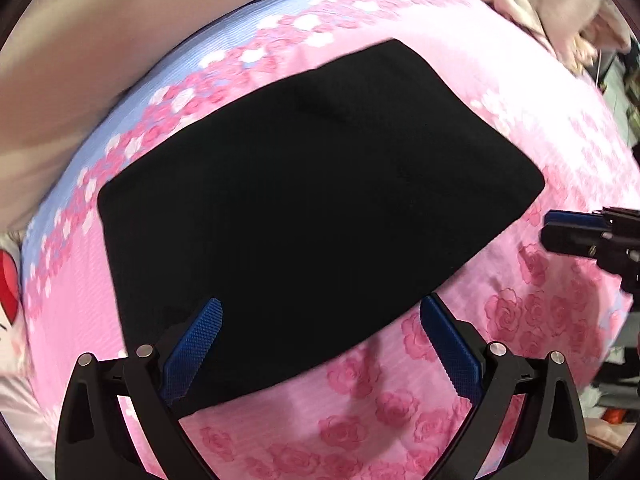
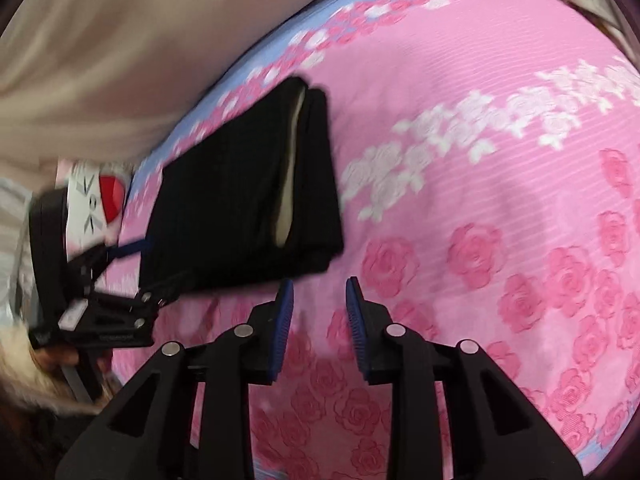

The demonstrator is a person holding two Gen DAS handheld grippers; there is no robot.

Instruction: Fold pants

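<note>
The black pants [image 1: 312, 184] lie folded into a flat stack on the pink rose bedspread [image 1: 400, 408]. My left gripper [image 1: 320, 320] is open and empty, just above the stack's near edge. In the right wrist view the folded pants [image 2: 240, 200] show their layered end with a pale lining. My right gripper [image 2: 320, 300] is open and empty over the bedspread [image 2: 480, 200], just off the stack's near corner. The right gripper [image 1: 568, 232] also shows at the right edge of the left wrist view. The left gripper [image 2: 132, 268] shows at the left of the right wrist view.
A beige wall or headboard [image 1: 60, 92] runs along the far side of the bed. Pale clothes [image 1: 540, 12] lie heaped at the far right. A white pillow with a red heart [image 2: 100, 196] sits at the left. Clutter [image 1: 612, 380] lies beyond the bed's right edge.
</note>
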